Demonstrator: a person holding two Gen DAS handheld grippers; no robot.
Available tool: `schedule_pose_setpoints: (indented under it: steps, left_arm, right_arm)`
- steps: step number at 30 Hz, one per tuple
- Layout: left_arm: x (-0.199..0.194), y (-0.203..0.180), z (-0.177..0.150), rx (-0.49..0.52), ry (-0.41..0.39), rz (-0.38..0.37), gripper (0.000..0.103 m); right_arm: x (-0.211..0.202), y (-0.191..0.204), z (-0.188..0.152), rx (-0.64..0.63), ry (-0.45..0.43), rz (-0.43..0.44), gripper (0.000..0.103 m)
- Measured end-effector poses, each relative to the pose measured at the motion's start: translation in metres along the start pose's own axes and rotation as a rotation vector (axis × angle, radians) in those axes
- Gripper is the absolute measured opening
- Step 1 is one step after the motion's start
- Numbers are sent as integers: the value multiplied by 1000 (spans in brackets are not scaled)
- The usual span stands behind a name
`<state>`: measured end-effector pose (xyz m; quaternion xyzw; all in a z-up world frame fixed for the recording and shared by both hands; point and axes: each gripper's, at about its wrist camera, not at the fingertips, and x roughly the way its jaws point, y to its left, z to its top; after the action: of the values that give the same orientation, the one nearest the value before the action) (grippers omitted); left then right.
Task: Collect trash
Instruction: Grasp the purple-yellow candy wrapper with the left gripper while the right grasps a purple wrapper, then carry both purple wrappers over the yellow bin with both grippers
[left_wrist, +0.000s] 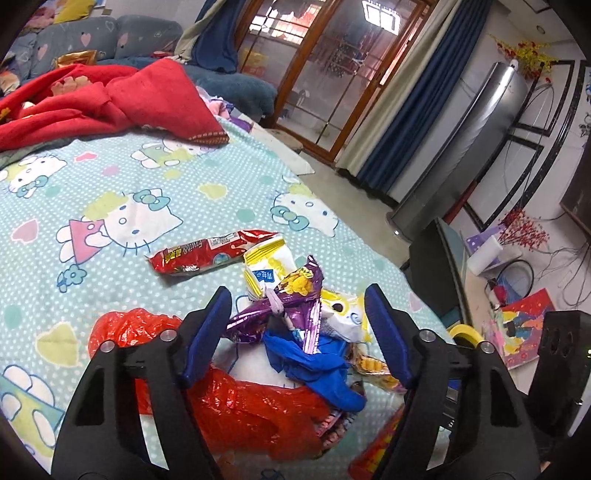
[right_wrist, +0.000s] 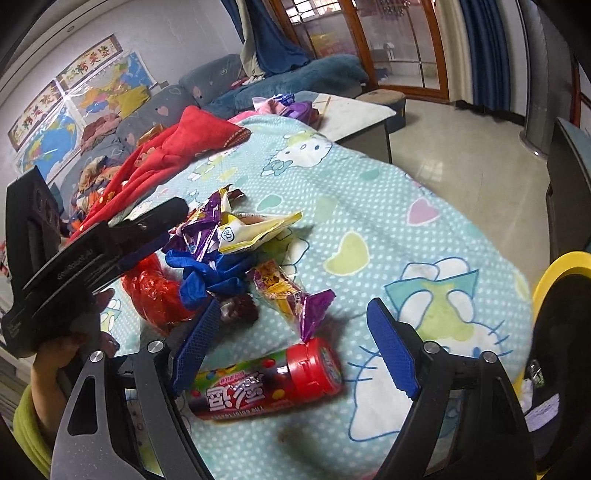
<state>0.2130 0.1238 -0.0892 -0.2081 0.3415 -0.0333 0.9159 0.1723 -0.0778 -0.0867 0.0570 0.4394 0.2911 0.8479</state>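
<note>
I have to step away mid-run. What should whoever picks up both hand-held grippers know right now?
Left hand-held gripper: open, over the trash pile, holding nothing.
Right hand-held gripper: open, above the candy tube, not gripping it.
On the bedsheet: purple wrapper, blue glove, red plastic bag, yellow-white packet, red snack wrapper.
Yellow bin sits at the right.
Nothing visibly collected; all pieces remain.

Pale grey tiled floor (right_wrist: 461, 166), shining with daylight. Wood-framed glass doors (left_wrist: 332, 74) at the far side, flanked by dark blue curtains (left_wrist: 399, 122). Tall silver standing air conditioner (left_wrist: 476, 129) near a white wall with black trim (left_wrist: 546, 122). Grey sofa with heart pattern (right_wrist: 207, 85) under coloured wall maps (right_wrist: 110, 96). Light blue cartoon-cat bedsheet (left_wrist: 110, 177), crumpled red blanket (left_wrist: 110, 99) upon it.
</note>
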Motion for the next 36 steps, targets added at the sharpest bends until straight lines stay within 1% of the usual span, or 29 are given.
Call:
schedule_pose_setpoints:
  steps: [1,6,8,9,13,14,15,17,20,24,31,36]
  left_arm:
    - [2,0,0,-1,7,-1,60]
    - [10,0,0,3,31,22,38]
    - [10,0,-1,10,38,29,31]
    - [10,0,-2,14,39,33,30]
    - [5,-1,-4,31,31,39,24]
    - [4,-3,-4,35,30,38,23]
    - [2,-4,-5,38,28,33,22]
    - [-1,-6,-6,45,20,23,20]
    - [-10,-10,-6,49,-1,2,19]
    - [-22,-14,-4,46,-38,-32,18]
    - [-46,-18,4,5,-98,-108,17]
    - [-61,-24,9,10,-129,-139,17]
  right_arm:
    - [1,0,-1,2,4,5,77]
    - [3,0,-1,-1,14,12,72]
    - [4,-2,-1,10,19,14,67]
    - [4,-4,-1,15,22,18,65]
    - [7,-8,-3,27,48,41,50]
    - [8,-9,-3,25,51,42,42]
    - [7,-9,-4,24,52,42,38]
    - [7,-9,-5,18,56,41,23]
    - [5,-10,-6,15,47,37,18]
    - [-2,-13,-5,12,27,34,16]
    - [-22,-15,-1,-10,-26,9,16]
    - [-38,-17,2,-14,-60,3,16]
